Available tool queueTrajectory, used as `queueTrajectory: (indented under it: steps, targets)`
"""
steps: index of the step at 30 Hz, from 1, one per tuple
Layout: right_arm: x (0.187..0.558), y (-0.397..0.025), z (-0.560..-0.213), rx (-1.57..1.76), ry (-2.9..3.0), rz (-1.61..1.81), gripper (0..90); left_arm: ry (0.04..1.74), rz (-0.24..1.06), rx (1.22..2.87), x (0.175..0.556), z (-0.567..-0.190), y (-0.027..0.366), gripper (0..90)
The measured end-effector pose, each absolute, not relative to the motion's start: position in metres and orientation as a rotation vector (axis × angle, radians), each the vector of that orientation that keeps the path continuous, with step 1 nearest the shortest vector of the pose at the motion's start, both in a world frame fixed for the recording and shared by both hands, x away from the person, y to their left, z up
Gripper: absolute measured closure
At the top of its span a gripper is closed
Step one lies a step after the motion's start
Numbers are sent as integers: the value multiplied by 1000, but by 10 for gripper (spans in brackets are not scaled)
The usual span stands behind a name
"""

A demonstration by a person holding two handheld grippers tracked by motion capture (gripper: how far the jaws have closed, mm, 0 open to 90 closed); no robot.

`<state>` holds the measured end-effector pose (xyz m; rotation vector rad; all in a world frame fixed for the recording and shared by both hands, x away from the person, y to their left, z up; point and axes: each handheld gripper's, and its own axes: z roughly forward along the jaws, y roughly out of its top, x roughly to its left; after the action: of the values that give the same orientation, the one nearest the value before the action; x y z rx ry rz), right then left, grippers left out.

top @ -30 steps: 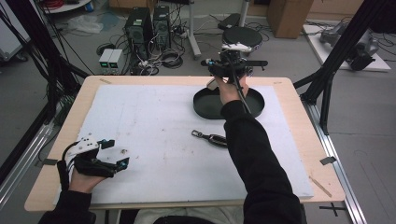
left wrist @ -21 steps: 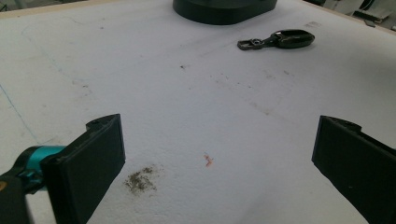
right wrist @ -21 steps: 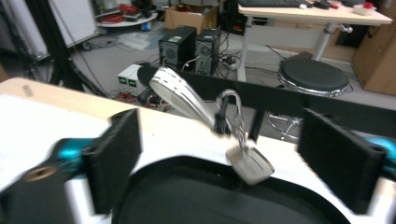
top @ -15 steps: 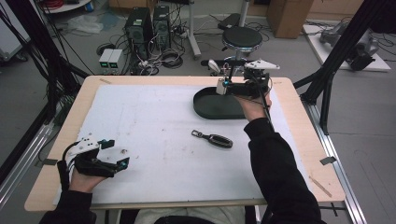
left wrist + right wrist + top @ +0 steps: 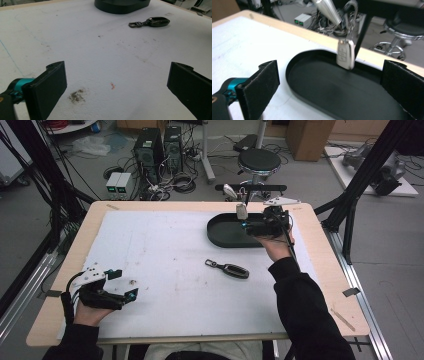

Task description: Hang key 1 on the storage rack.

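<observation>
A silver key fob hangs by a ring from a black bar over the far rim of a black oval tray. My right gripper is open and faces the fob from a short way off, with nothing between its jaws. From above, the right gripper is over the tray's right end, beside the silver fob. A black key fob lies flat on the white mat, also ahead of my open left gripper as the black fob. The left gripper rests at the near left.
A white mat covers most of the wooden table. A dirt smudge lies just ahead of the left jaws. Beyond the far edge stand a stool, computer towers and loose cables. Black frame struts rise at both sides.
My right gripper has moved right along the tray and drawn back a little toward the person. The left gripper and the black fob have stayed put.
</observation>
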<state>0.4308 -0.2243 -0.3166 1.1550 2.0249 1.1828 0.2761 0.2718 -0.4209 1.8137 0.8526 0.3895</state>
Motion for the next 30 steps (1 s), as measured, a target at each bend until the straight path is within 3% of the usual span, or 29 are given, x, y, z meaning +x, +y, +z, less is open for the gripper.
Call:
queueTrajectory:
  steps: [30]
  targets:
    - [424, -191, -371, 1124, 2302, 1093, 16, 850, 385, 1818, 276, -421, 271, 30]
